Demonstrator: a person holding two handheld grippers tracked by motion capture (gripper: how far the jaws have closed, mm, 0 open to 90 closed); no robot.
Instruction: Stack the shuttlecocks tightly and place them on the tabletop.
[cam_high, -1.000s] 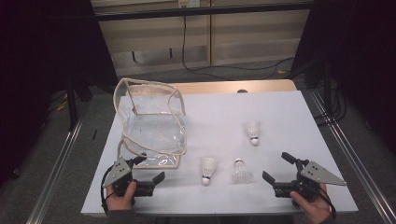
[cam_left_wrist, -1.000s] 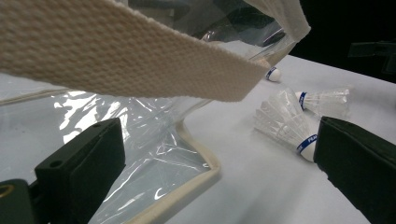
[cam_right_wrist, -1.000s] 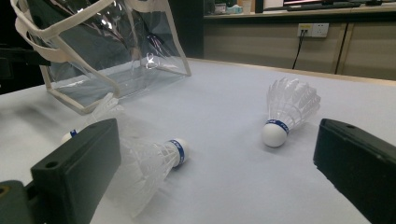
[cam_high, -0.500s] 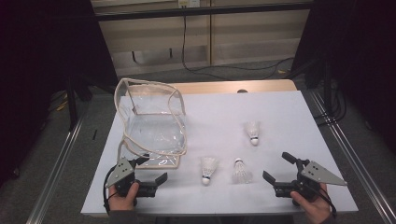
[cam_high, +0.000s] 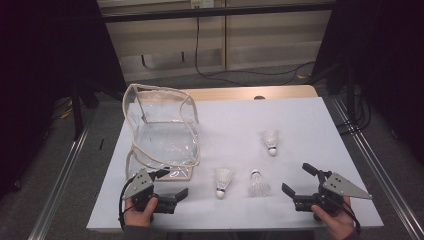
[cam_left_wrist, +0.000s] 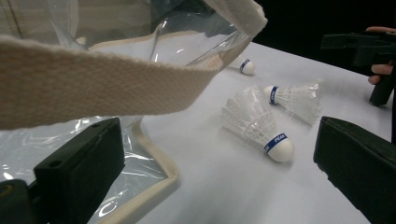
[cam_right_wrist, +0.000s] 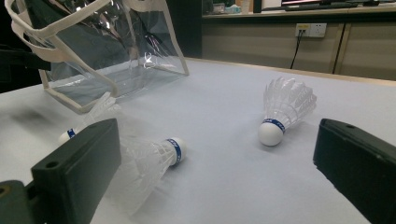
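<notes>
Beside the bag, three shuttlecocks lie apart

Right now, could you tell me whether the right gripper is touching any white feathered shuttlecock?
Apart: the high view shows bare table between the right gripper and nearest shuttlecock.

You have three shuttlecocks on the desk: one near the bag, a second just beside it, and a third farther back. There is one clear bag with cream webbing trim, and you hold two grippers
</notes>
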